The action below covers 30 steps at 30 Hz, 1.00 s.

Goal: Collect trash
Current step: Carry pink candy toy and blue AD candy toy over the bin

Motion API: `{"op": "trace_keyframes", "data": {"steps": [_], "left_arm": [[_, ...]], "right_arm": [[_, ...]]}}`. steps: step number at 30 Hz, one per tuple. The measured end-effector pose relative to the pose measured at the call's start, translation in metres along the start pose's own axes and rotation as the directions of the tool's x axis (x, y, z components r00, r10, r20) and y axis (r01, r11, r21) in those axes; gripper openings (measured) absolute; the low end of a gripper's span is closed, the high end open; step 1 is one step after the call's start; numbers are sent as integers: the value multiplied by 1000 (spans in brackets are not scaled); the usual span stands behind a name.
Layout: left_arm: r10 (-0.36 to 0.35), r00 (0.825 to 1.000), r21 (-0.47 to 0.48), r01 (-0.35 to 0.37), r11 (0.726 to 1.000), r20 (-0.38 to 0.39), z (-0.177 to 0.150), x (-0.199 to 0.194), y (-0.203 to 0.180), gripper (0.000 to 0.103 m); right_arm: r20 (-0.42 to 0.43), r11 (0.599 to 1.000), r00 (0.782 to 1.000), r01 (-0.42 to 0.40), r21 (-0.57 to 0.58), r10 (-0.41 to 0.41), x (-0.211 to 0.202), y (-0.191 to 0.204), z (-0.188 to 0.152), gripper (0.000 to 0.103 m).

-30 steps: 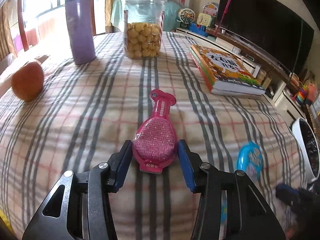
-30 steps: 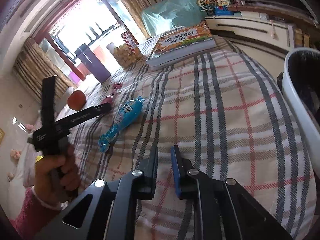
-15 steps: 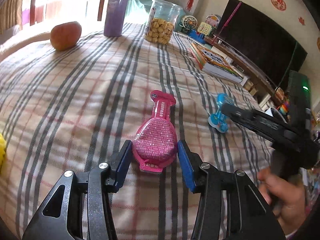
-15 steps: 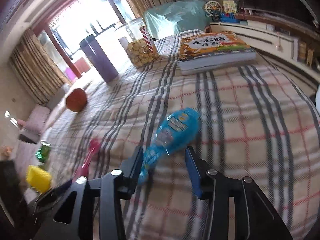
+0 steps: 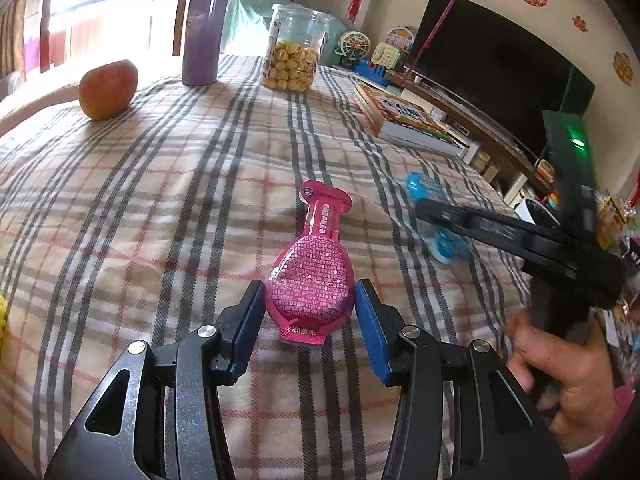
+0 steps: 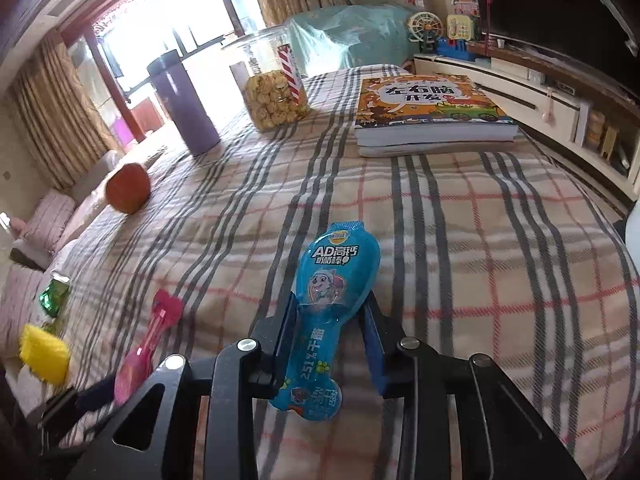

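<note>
As right fingers just closed on blue pouch | left fingers hold pink pouch

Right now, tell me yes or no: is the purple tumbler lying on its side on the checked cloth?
No, the purple tumbler stands upright on the checked cloth, beside the jar of biscuits.

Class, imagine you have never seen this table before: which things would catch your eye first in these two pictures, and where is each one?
Two bright snack wrappers stand out on the plaid tablecloth: the pink wrapper lying between the left tongs, and the blue wrapper squeezed in the right tongs, whose jaws have just been closing on it. Behind them, the apple, the purple flask and the jar of biscuits stand at the far edge.
</note>
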<state>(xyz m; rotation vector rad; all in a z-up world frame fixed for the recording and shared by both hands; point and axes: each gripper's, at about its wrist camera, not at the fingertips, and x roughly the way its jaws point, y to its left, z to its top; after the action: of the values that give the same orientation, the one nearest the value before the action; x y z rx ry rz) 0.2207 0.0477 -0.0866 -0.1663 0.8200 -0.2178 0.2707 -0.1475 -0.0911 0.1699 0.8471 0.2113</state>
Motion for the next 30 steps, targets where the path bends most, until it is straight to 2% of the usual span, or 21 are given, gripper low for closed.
{"op": "trace_keyframes", "data": {"steps": [4,10,18,30], "left_arm": [[23,1000,23,-23,999,10,-1,-2,-9,46],[-11,1000,21,12,1000,-11,-7,-2,-34,46],[-39,999,71,39,997,-3,-7,-4,-82,46],[-38,999,170,40,985,-15,-12,0,-138,46]], "right_arm": [[-4,998,998,-61,-4,61,-23,-11,-10,32],[7,994,994,-105,3,105,-58,-33,-27,32],[25,993,993,-114,22,113,-95,-68,-50,32],[74,992,991,-117,52,113,-132,-106,-69,32]]}}
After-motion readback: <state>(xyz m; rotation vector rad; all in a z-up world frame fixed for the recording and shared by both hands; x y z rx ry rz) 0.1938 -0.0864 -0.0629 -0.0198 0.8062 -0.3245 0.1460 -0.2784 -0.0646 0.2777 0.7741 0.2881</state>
